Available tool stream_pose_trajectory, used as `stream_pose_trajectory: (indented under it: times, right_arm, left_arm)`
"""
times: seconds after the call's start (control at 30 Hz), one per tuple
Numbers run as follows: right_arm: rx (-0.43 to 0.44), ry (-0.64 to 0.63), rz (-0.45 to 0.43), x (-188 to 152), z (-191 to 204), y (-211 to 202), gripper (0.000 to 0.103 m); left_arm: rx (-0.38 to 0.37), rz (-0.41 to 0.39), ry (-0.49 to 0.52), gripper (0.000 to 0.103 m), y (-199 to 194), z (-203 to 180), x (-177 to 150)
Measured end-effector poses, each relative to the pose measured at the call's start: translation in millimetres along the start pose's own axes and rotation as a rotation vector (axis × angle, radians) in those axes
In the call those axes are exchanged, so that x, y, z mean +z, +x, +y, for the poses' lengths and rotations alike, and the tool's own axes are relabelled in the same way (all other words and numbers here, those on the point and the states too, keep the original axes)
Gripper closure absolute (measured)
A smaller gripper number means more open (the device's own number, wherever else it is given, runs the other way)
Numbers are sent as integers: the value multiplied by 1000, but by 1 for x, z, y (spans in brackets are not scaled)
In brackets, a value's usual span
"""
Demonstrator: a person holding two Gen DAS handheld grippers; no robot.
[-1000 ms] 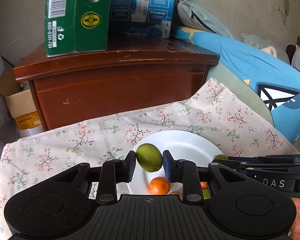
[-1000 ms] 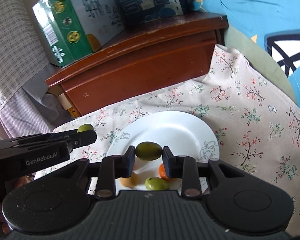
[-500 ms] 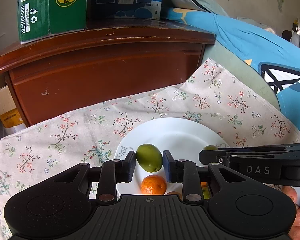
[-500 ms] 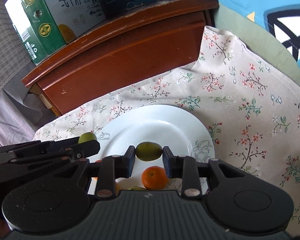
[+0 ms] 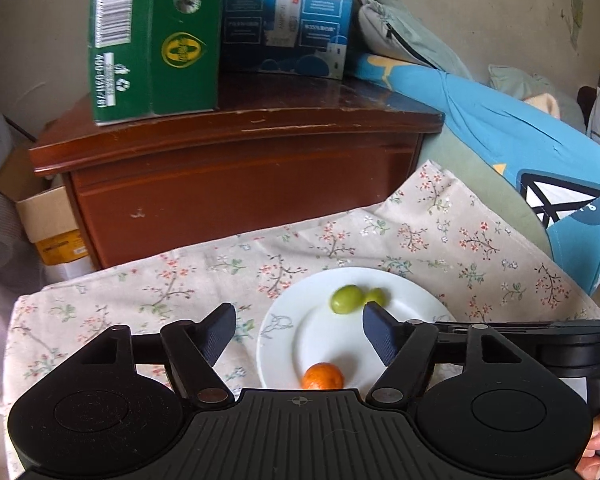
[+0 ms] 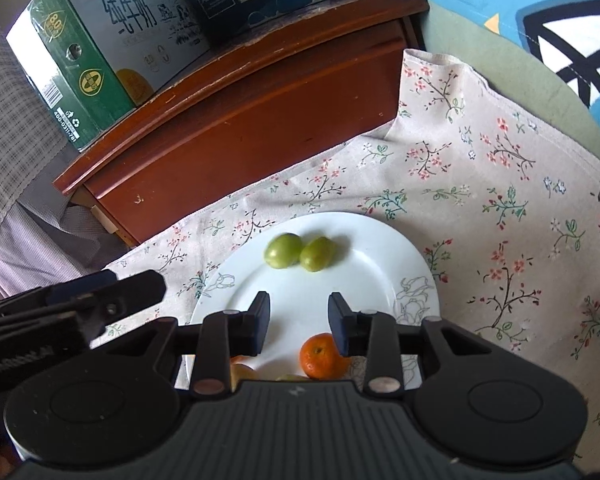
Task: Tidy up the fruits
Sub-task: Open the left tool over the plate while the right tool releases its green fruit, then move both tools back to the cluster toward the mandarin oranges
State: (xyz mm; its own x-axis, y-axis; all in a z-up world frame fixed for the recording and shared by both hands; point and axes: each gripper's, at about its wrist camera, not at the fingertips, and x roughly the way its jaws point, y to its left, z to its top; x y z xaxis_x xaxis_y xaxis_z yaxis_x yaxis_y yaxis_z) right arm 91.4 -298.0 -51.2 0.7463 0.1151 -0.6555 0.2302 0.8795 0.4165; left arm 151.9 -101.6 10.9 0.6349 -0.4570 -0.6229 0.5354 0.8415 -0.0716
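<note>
Two green fruits (image 6: 298, 256) lie side by side and touching on the white plate (image 6: 384, 256), toward its far rim, nearer the wooden cabinet (image 6: 260, 112). Both are slightly oval; in the right wrist view the right-hand one has its long axis tilted, running from lower left toward upper right, while the left-hand one looks almost round.

The left gripper (image 5: 298, 330) has just been opening its jaws; they stand wide apart with nothing between them, over the plate's left part. The green fruits lie beyond its fingertips, closer to the right finger, untouched.

The right gripper (image 6: 298, 322) shows a clear gap between its fingers, and nothing is pinched there. The green pair lies ahead of the fingertips, well apart from them. A small orange (image 6: 320, 356) sits on the plate's near part, just below and beside the right finger. The plate rests on a floral cloth (image 6: 500, 184).
</note>
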Motion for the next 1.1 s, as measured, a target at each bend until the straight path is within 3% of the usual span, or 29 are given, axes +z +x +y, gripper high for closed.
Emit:
stream_pose_trajectory:
  times: [0.47, 1.1]
  right_arm:
    - [21, -73, 14, -24, 20, -27, 68]
    - [53, -59, 93, -79, 26, -55, 68]
  left_arm:
    - [94, 55, -63, 29, -40, 27, -27]
    - [129, 114, -99, 28, -68, 43, -80]
